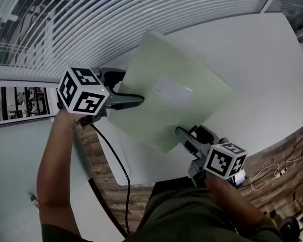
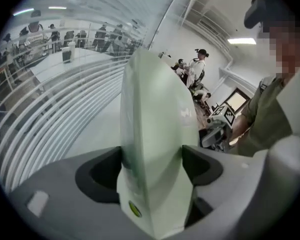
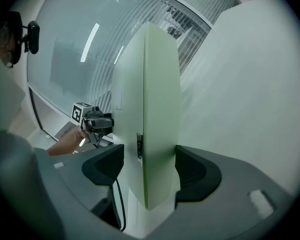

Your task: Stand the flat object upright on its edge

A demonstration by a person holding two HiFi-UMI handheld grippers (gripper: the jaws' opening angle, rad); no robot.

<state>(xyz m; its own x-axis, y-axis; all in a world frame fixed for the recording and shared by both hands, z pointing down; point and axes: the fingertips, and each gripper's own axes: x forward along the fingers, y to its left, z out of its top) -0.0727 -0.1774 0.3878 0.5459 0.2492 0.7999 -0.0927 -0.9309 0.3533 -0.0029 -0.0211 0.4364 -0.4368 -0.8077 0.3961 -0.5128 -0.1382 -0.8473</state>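
A pale green flat panel (image 1: 166,79) with a white label (image 1: 172,91) is held tilted over the white table (image 1: 252,49). My left gripper (image 1: 139,101) is shut on the panel's left edge, and my right gripper (image 1: 181,133) is shut on its near edge. In the left gripper view the panel (image 2: 155,134) rises edge-on between the jaws of the left gripper (image 2: 152,166), with the right gripper (image 2: 217,129) beyond it. The right gripper view also shows the panel (image 3: 152,109) edge-on in the right gripper (image 3: 149,169), with the left gripper (image 3: 92,120) behind. Whether its far edge touches the table is hidden.
Slatted blinds (image 1: 116,14) run behind the table's far edge. Wooden flooring (image 1: 278,155) with loose cables (image 1: 280,171) lies to the right. A black cable (image 1: 116,160) hangs from the left gripper. Several people (image 2: 195,69) stand in the distance.
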